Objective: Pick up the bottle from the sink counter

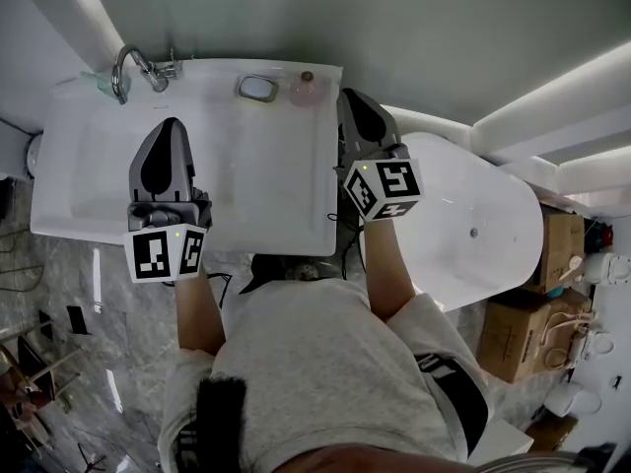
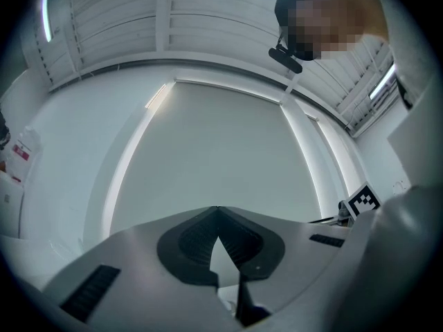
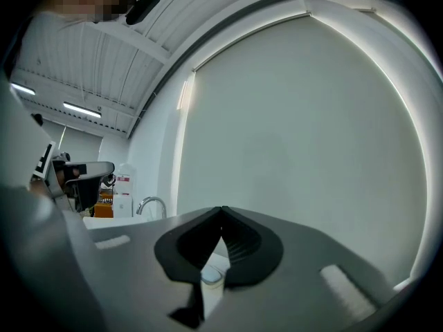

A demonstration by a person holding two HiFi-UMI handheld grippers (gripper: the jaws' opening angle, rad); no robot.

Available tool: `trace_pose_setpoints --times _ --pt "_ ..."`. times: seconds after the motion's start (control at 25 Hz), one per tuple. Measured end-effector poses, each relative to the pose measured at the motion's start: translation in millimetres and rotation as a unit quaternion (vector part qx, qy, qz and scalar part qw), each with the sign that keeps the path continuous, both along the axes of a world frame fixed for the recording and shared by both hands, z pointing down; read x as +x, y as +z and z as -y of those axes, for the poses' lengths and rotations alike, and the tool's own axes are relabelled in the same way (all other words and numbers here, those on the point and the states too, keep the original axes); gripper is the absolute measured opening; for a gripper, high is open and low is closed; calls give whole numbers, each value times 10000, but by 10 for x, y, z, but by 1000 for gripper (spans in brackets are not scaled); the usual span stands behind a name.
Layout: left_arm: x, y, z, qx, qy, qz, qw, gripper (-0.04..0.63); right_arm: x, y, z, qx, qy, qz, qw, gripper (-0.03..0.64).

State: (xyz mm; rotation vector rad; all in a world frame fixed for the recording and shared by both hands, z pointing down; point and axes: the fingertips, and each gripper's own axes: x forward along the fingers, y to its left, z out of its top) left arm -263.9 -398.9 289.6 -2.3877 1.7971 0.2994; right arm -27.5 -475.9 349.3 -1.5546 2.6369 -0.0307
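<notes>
Seen from above in the head view, a small pinkish bottle (image 1: 307, 89) with a brown cap stands at the back right of the white sink counter (image 1: 286, 195). My right gripper (image 1: 347, 95) is at the counter's right edge, its tips just right of that bottle and apart from it. It is shut and holds nothing. My left gripper (image 1: 170, 123) hovers over the basin, also shut and empty. In the left gripper view (image 2: 218, 209) and the right gripper view (image 3: 221, 209) the pads meet at the tips. A white bottle with a red label (image 3: 123, 184) stands past the faucet.
A chrome faucet (image 1: 133, 67) rises at the counter's back left. A small oval dish (image 1: 257, 88) sits next to the pinkish bottle. A white bathtub (image 1: 473, 225) lies to the right, with cardboard boxes (image 1: 523, 333) beyond it. The wall rises directly behind the counter.
</notes>
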Motion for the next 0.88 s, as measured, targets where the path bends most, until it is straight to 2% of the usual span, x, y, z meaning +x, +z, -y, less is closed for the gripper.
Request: trace_pose_setpoints --times 0.4,0.64,0.72,0.88 --pt "-85 281 548 -325 368 -68 9988 6 -72 811 453 -942 371 -207 9946 11" --pt "-96 452 817 -528 500 -66 9973 6 -74 1161 720 -1271 495 -391 9899 14" --pt "-100 501 875 -582 534 -59 9969 6 -93 1262 799 -1353 499 -434 9886 60" --pt "-122 581 960 -685 563 -23 9961 6 -137 1484 940 -1544 505 -554 9852 69"
